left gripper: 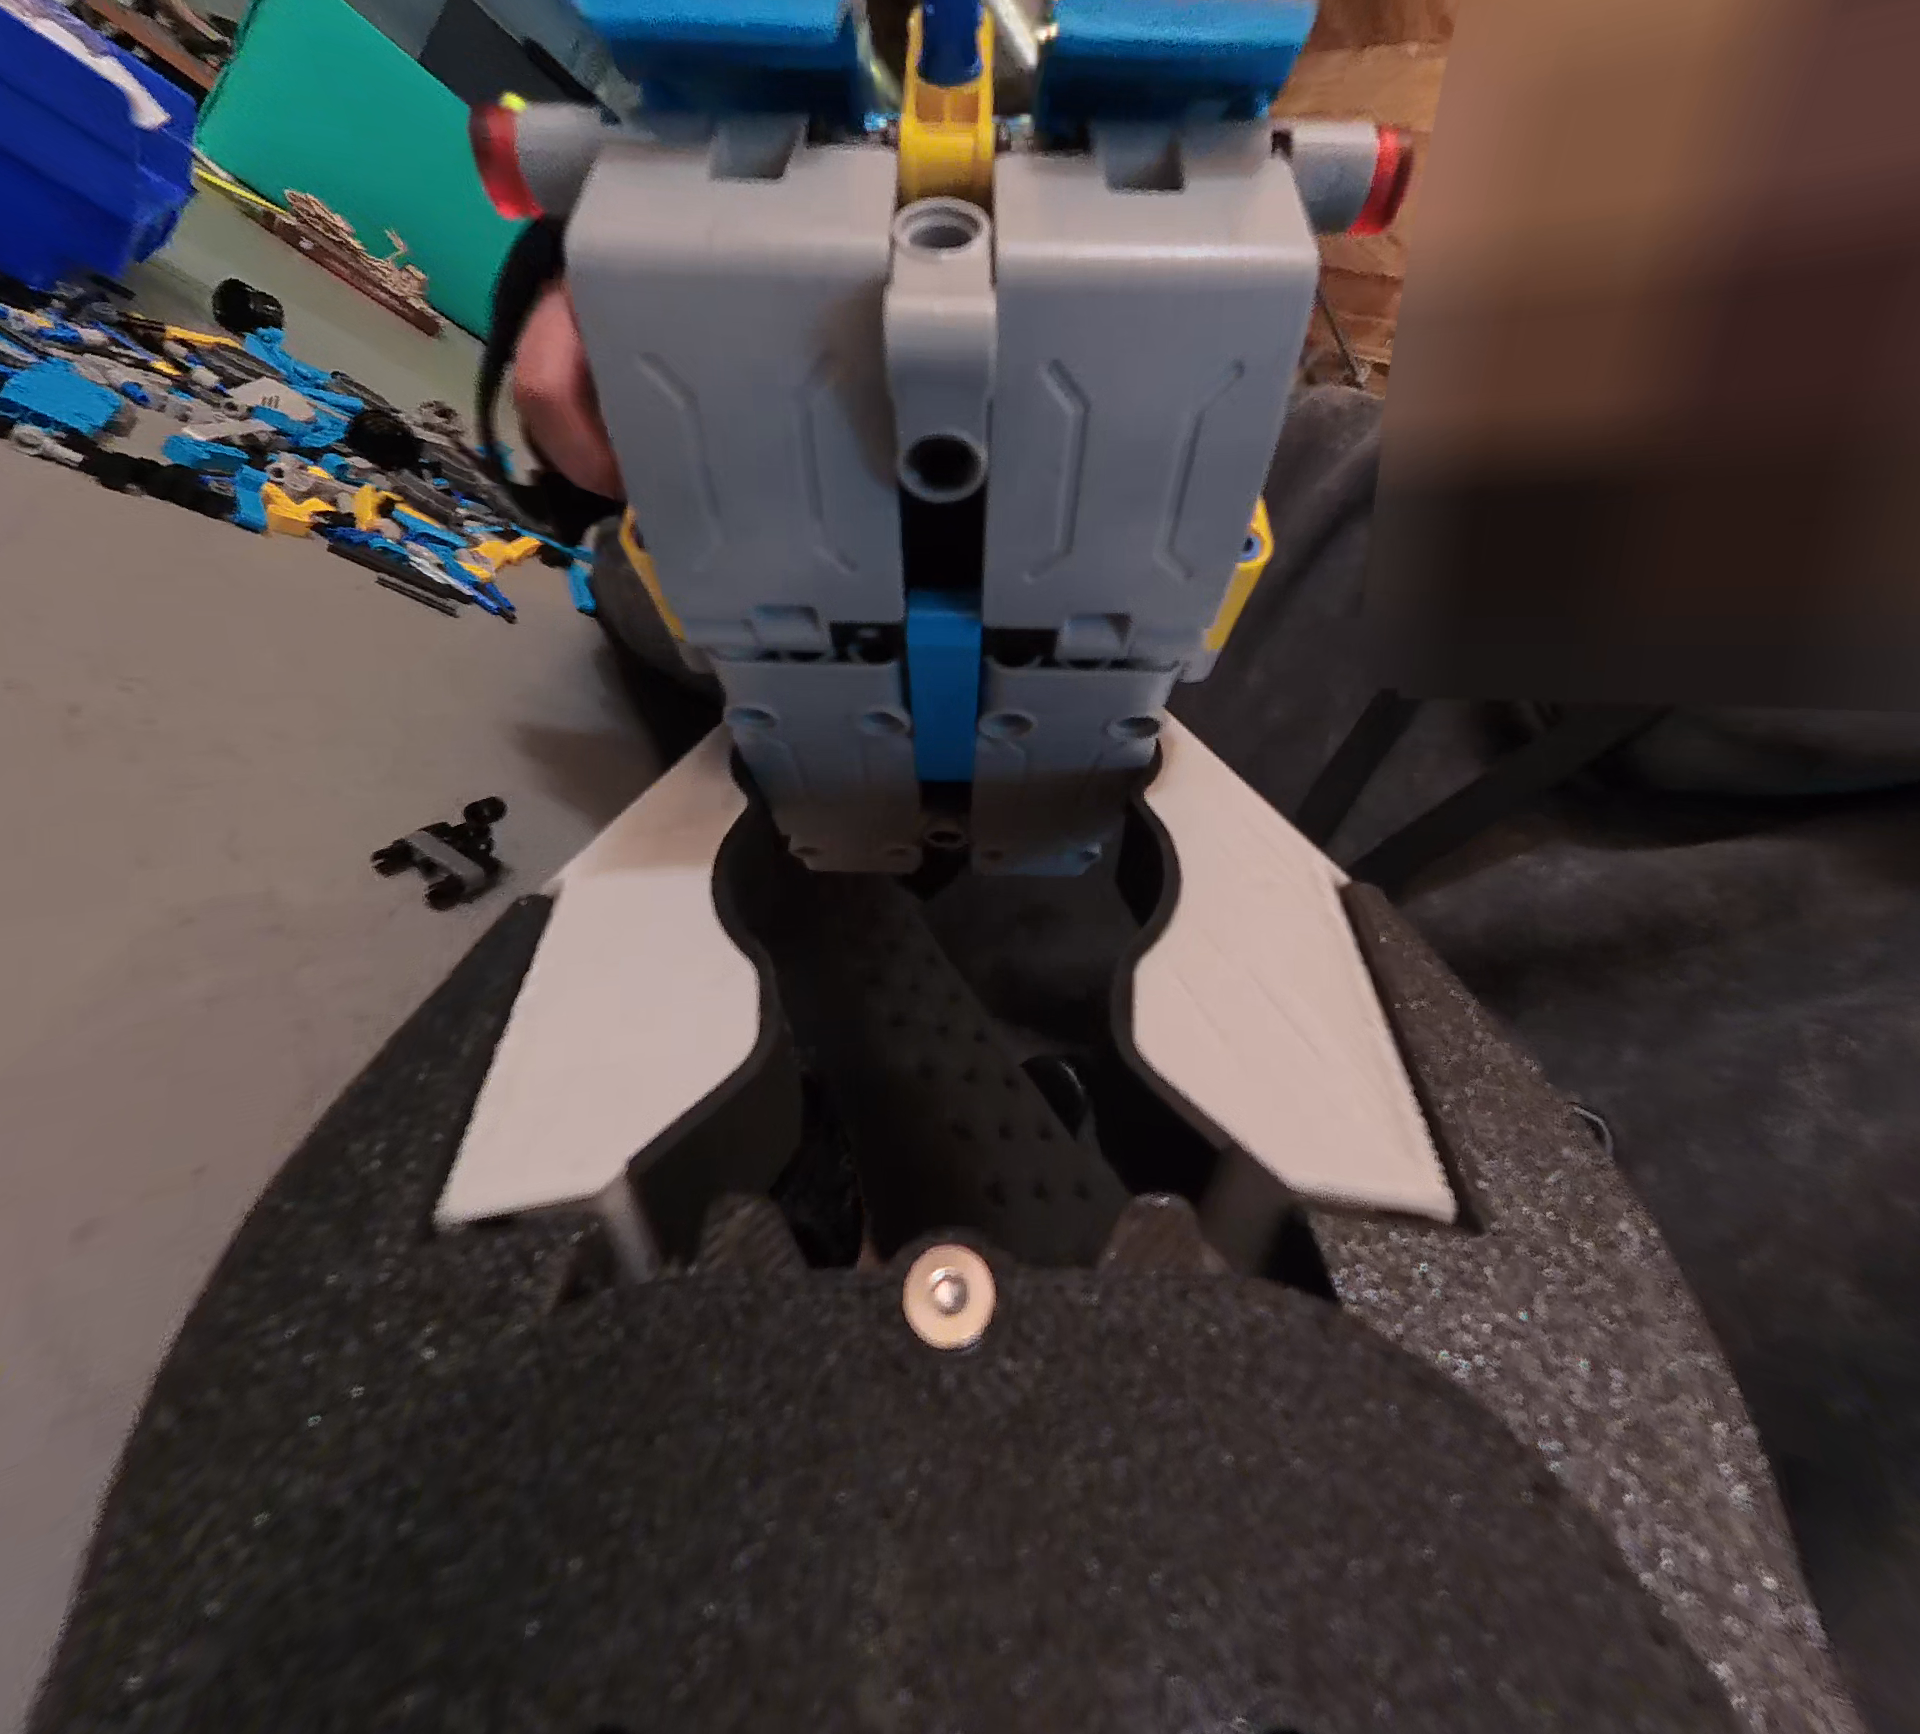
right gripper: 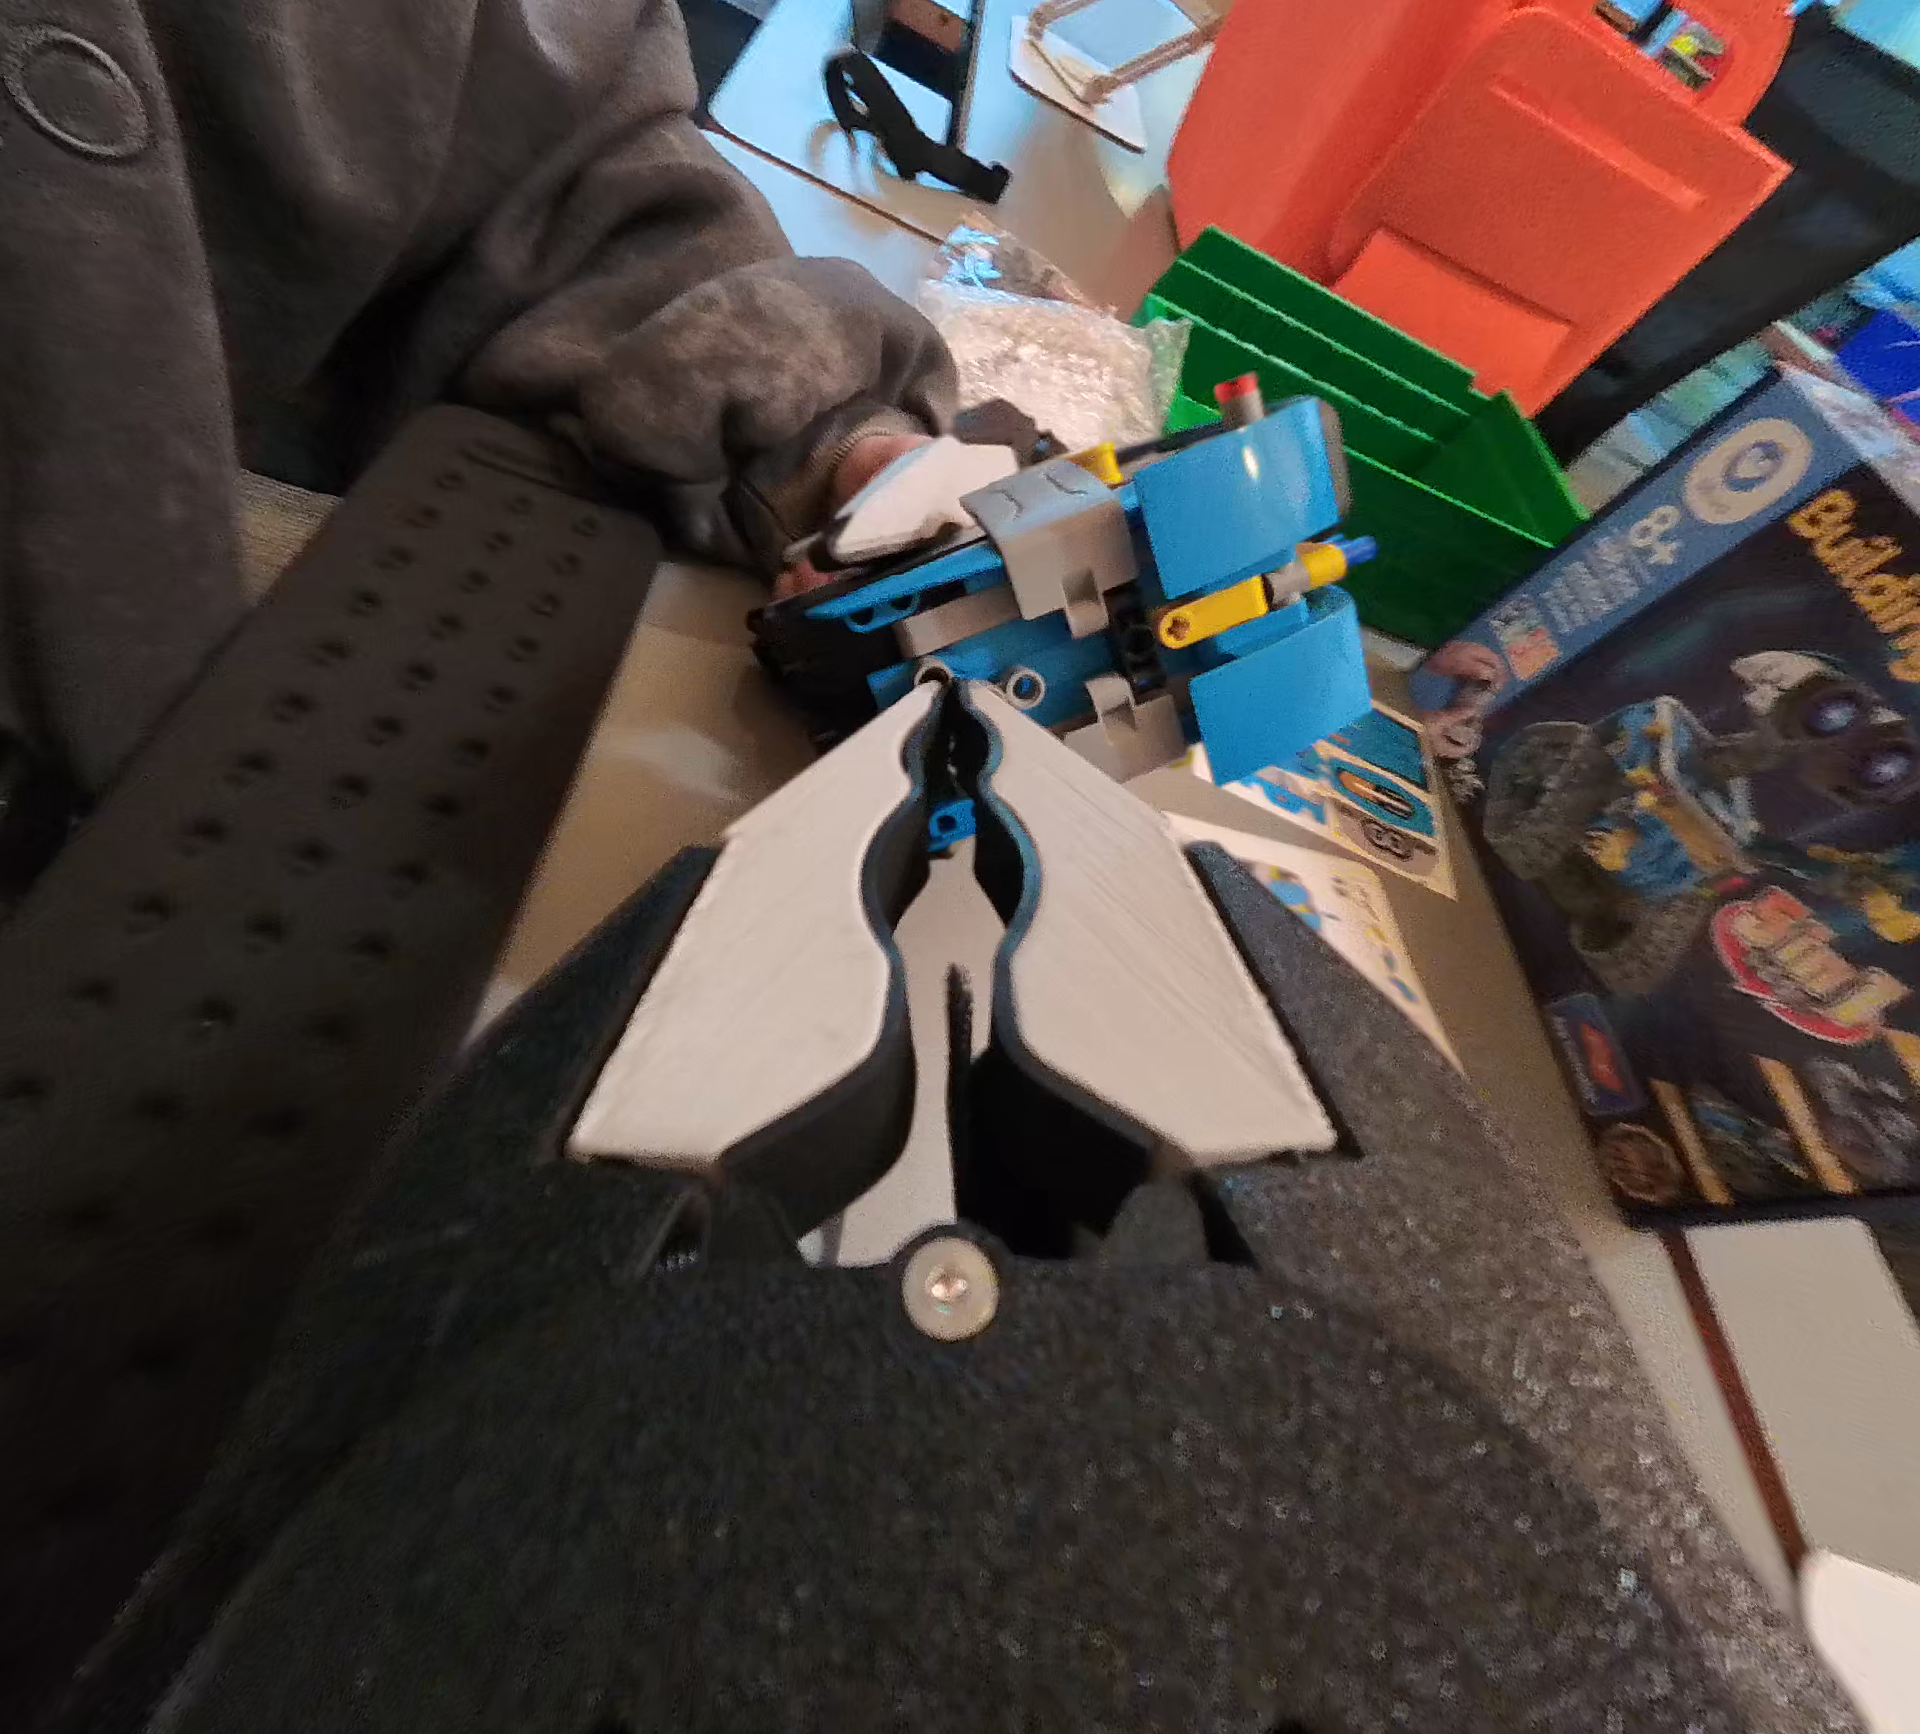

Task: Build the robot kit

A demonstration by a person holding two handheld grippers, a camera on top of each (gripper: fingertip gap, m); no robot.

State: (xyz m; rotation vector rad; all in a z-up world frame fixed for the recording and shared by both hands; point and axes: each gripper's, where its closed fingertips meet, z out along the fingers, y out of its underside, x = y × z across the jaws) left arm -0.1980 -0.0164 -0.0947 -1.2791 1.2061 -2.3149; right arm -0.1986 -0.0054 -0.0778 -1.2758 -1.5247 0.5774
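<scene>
A grey, blue and yellow brick-built model (left gripper: 940, 396) fills the left wrist view, with red-tipped grey pegs on both sides and a blue pin on top. My left gripper (left gripper: 945, 801) is shut on its lower end, one white finger on each side. In the right wrist view the model (right gripper: 1101, 604) is held above the table, with the left gripper's white finger (right gripper: 914, 495) on it. My right gripper (right gripper: 948, 705) is nearly closed, its tips against the model's blue side beam. A small blue piece (right gripper: 951, 820) shows between its jaws.
Loose brick pieces (left gripper: 260, 448) lie on the table at left, with a small black and grey sub-assembly (left gripper: 445, 853) nearer. A blue bin (left gripper: 73, 157) stands behind them. To the right are a green bin (right gripper: 1382, 427), orange felt bags (right gripper: 1475, 126), the toy box (right gripper: 1704, 801) and instruction sheets (right gripper: 1351, 905). A person's grey sleeve (right gripper: 582, 302) is at left. Only a small space, under 4 cm, lies between the two pairs of fingers.
</scene>
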